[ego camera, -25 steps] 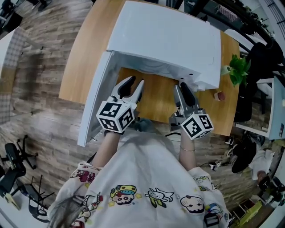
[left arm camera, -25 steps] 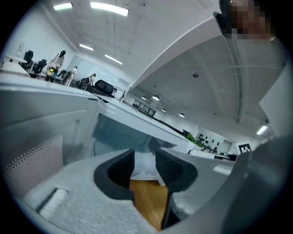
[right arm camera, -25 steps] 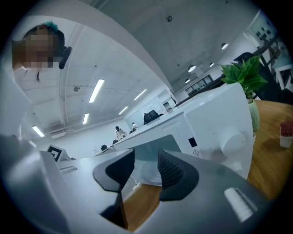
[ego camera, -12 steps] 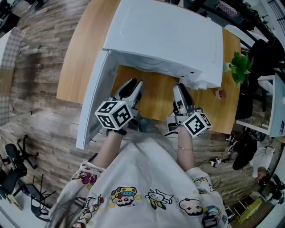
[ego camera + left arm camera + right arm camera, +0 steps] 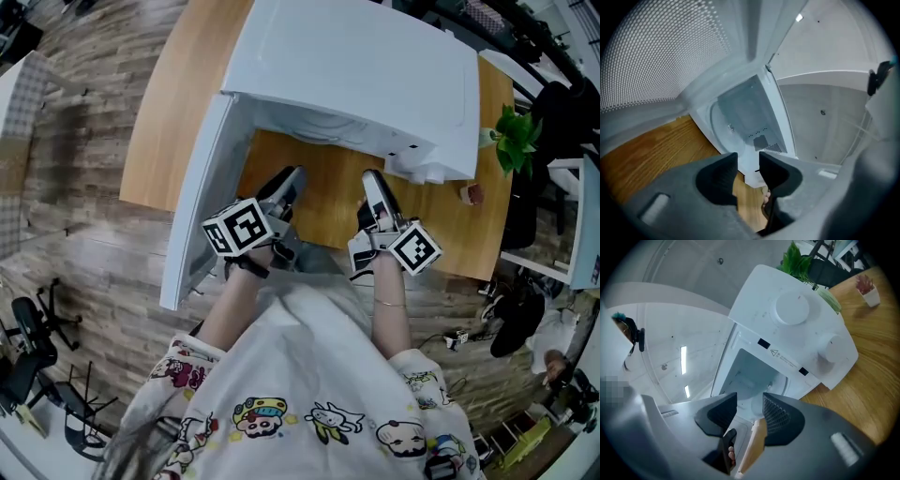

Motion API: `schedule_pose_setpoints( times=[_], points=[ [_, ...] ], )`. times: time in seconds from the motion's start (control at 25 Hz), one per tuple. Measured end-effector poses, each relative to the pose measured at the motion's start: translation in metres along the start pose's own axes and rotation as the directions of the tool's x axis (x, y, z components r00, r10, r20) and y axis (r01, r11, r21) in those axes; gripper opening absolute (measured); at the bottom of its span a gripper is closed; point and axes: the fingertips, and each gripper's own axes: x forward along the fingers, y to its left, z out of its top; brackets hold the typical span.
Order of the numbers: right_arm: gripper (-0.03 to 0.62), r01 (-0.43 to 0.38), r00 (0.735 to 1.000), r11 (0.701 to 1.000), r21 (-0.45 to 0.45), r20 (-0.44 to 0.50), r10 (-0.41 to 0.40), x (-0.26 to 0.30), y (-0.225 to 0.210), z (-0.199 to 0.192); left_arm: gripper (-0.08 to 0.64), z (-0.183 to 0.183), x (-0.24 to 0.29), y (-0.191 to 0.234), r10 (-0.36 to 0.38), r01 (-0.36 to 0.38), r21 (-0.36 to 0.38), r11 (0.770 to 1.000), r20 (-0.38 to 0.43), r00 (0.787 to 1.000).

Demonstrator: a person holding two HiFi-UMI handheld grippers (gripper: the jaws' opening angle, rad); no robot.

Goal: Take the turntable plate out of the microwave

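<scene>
Both claws hover just in front of the open microwave (image 5: 356,66). Left claw (image 5: 747,161) is spread apart with nothing in it. Right claw (image 5: 750,401) has just been opening wider, empty too. The turntable plate (image 5: 724,122) sits inside the cavity, straight ahead of both claws, with the tabletop (image 5: 323,202) below them.

This looks like an office or lab workroom rather than a home kitchen: a white microwave (image 5: 356,66) stands alone on a plain wooden bench (image 5: 178,112) set on a grey wood-plank floor (image 5: 84,253), with no cupboards or sink around it. Black wheeled chair bases (image 5: 28,347) stand at the left, and loose cables (image 5: 459,339) and clutter lie by other furniture at the right. A small potted plant (image 5: 514,141) sits on the bench, under strip ceiling lights (image 5: 683,359).
</scene>
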Motion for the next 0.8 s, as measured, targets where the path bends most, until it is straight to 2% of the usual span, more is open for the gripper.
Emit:
schedule_pose_setpoints(
  times=[0.36, 0.52, 0.8],
  points=[
    [0.164, -0.041, 0.999, 0.988, 0.146, 0.0, 0.042, 0.016, -0.023, -0.016, 0.137, -0.002, 0.013, 0.017, -0.02, 0.021, -0.077, 0.997, 0.022, 1.0],
    [0.166, -0.049, 0.999, 0.986, 0.162, -0.004, 0.051, 0.024, -0.031, -0.02, 0.137, -0.003, 0.02, 0.027, -0.023, 0.033, -0.144, 0.989, 0.07, 0.997],
    [0.166, -0.073, 0.997, 0.977, 0.2, 0.01, 0.073, 0.04, -0.047, -0.023, 0.137, -0.003, 0.035, 0.042, -0.042, 0.065, -0.176, 0.982, 0.131, 0.991]
  ],
)
